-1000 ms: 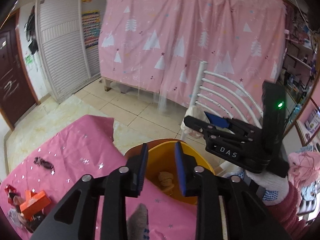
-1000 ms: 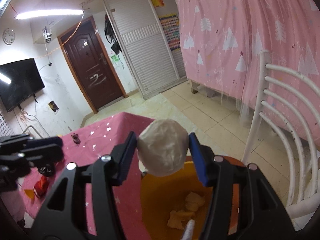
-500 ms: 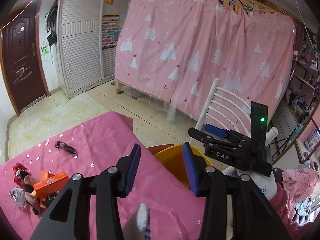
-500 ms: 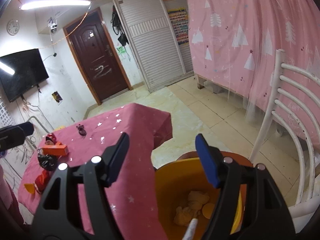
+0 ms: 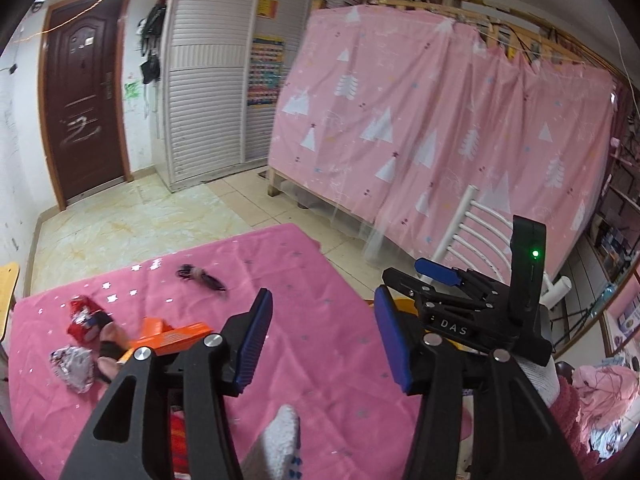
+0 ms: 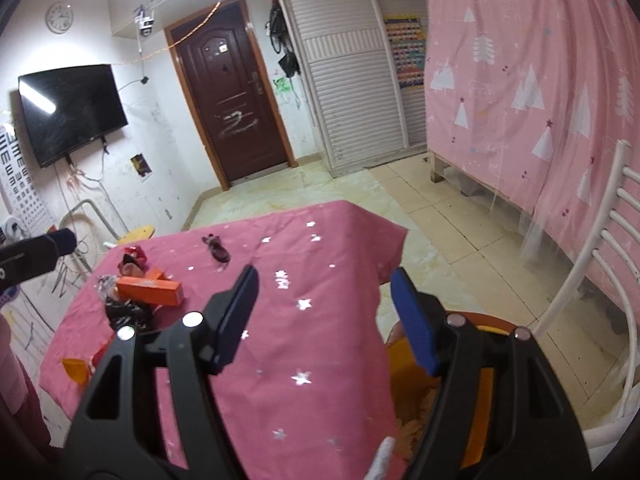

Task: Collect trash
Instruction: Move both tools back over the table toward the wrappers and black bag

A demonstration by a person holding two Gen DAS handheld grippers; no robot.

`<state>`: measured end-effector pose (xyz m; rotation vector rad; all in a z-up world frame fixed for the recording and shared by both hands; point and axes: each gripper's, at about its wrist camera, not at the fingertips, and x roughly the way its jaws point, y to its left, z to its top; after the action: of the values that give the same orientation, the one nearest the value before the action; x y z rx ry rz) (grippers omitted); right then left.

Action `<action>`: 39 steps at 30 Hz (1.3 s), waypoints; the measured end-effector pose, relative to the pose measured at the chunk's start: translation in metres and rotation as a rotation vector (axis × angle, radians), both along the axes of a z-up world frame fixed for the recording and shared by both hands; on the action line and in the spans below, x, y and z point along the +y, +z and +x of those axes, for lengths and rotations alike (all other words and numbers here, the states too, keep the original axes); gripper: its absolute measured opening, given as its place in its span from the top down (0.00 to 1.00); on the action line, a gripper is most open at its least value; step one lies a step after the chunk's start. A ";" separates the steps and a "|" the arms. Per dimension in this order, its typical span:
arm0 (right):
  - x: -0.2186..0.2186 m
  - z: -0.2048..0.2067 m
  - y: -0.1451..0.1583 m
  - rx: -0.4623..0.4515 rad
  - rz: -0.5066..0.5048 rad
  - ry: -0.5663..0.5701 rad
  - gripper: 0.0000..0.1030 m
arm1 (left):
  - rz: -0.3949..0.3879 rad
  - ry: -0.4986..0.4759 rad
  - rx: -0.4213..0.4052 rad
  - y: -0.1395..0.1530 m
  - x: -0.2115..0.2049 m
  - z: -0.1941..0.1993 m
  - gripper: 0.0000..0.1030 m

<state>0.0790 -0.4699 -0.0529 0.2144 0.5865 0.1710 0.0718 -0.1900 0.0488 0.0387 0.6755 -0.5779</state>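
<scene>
The left claw (image 5: 324,332) hangs above the worktop (image 5: 304,344) with its jaws spread wide and nothing between the blue pads. The right claw (image 6: 326,316) is likewise wide open and empty, poised over the worktop's edge nearest the yellow bin (image 6: 482,392).

Taking the orange box (image 5: 176,338) as the landmark: it lies on the pink star-printed cloth well to the left of the left claw. Touching or just beside it, on the side away from the bin, is a huddle of trash: a red wrapper (image 5: 82,316), a crumpled silver foil ball (image 5: 74,366) and some dark scraps. A small dark piece (image 5: 200,276) lies apart, beyond the box toward the far edge of the worktop. In the right wrist view a black crinkled wrapper (image 6: 124,312) sits just in front of the box, and an orange scrap (image 6: 76,368) lies nearer the cloth's hanging edge.

The bin stands off the worktop's right end, below its surface, with crumpled paper visible inside.

The risks, as I judge them: the trash is bunched tightly, so a wide claw closing there may nudge neighbouring pieces off the cloth or pinch the cloth itself and drag it. Foil and thin wrappers are light and slippery, and could slip free during the carry across to the bin. The two claws also work close together and might collide.
</scene>
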 end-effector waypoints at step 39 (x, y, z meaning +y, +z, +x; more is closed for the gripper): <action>0.205 0.026 -0.029 0.146 -0.093 0.439 0.36 | 0.062 0.453 0.191 -0.091 0.227 0.103 0.42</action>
<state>0.1055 -0.2644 -0.0824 0.0044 0.7807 0.5549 0.1745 0.0373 -0.0422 -0.1115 0.8563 -0.1243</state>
